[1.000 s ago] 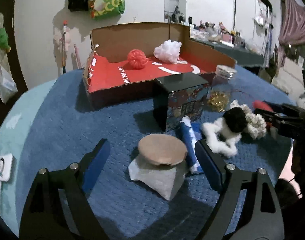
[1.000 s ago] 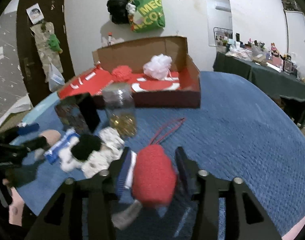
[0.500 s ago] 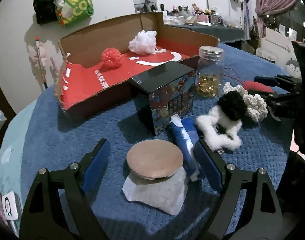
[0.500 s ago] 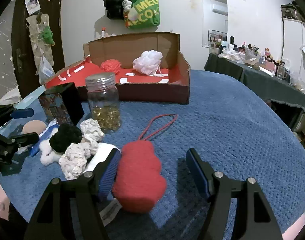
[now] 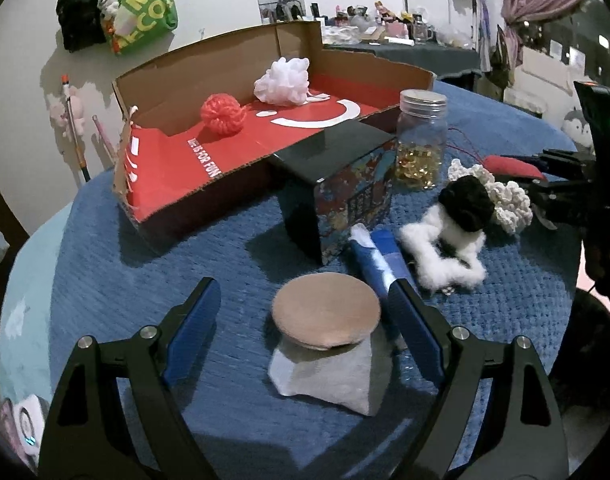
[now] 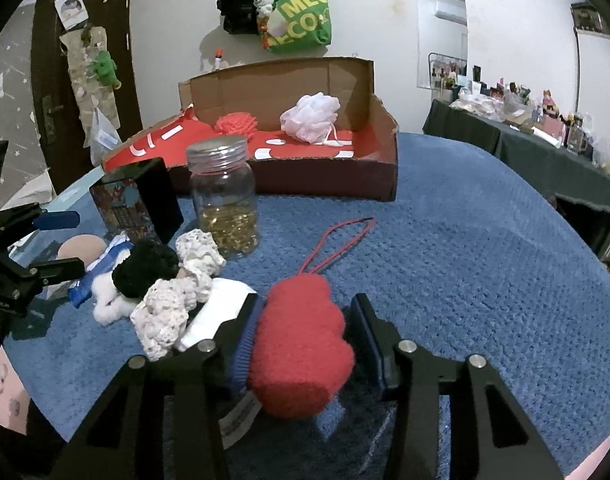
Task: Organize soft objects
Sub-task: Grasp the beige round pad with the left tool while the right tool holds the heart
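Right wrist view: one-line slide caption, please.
Right hand-held gripper closing on red plush heart; open box behind holds two poufs.

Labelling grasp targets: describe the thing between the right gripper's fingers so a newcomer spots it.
On the blue bedspread, in front of the cardboard box, the right gripper has just been closing around a red plush heart. Unlike the neighbouring cream crochet pieces, it trails a red cord loop.

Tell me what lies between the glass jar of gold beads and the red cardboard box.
Only bare blue blanket, seen in the right wrist view, between the glass jar and the red cardboard box.
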The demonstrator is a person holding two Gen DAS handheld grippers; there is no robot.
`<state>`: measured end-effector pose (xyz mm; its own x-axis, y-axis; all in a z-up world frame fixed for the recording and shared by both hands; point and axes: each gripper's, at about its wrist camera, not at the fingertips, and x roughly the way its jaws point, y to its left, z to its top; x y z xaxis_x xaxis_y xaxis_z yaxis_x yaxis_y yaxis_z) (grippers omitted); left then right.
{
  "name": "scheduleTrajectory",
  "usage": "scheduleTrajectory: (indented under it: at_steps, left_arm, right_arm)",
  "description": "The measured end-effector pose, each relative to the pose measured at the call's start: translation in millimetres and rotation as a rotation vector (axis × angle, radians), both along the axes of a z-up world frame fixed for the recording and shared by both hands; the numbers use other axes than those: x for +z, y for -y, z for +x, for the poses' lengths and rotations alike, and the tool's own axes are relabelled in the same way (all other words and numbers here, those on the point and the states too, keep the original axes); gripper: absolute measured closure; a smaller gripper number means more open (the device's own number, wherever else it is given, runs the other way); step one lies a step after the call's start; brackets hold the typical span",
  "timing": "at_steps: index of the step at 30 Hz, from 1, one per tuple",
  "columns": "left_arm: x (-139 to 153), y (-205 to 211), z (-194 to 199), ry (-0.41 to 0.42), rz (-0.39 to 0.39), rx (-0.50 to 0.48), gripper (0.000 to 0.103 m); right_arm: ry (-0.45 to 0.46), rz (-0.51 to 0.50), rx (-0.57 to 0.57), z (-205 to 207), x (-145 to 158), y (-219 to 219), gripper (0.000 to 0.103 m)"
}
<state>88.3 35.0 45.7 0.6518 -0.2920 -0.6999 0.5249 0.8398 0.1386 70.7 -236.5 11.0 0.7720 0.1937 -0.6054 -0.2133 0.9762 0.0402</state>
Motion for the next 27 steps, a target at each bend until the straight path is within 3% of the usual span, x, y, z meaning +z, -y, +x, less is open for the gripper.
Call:
scheduleTrajectory:
  at_steps: [4,14,15,17,18,21,27]
  left_arm:
    - [-0.6,-2.1,4.8,-0.015,0.044,-0.017,0.017]
    - [-6.1,3.5,15.5,-0.016,0.06,-0.014,0.017]
    - [-6.7,3.6,15.7,-0.019,0.056,-0.015,0.019]
    - [-8.2,4.9,15.9,-0.036,0.045,-0.029,0.035]
    - [-8.8,5.9,15.6,-0.042,0.041,-0.034,0.038]
    - [-10.8,9.9,12.3,-0.042,0.045,-0.049,0.051]
    - [-3.4,7.3,4.5,-0.021,0.01,-0.033,0.055]
  right_arm:
    - [-0.006,0.014,0.001,0.1,-0.1,1.4,0.054]
    - [-0.01,0.018,0.001,-0.1,-0.1,1.2,0.054]
    - [-0.008,0.015,0.0,-0.1,-0.1,1.3,0.054]
    - [-0.004,0.01,0.0,0.0,0.1,0.5,0.054]
    - [-0.003,0.008,0.0,-0.1,-0.1,-0.1,0.054]
    - [-0.002,0.008,0.009,0.4,-1.1,-1.4,0.062]
    - [0.02,-0.011,0.018,-3.1,0.5,-6.0,0.064]
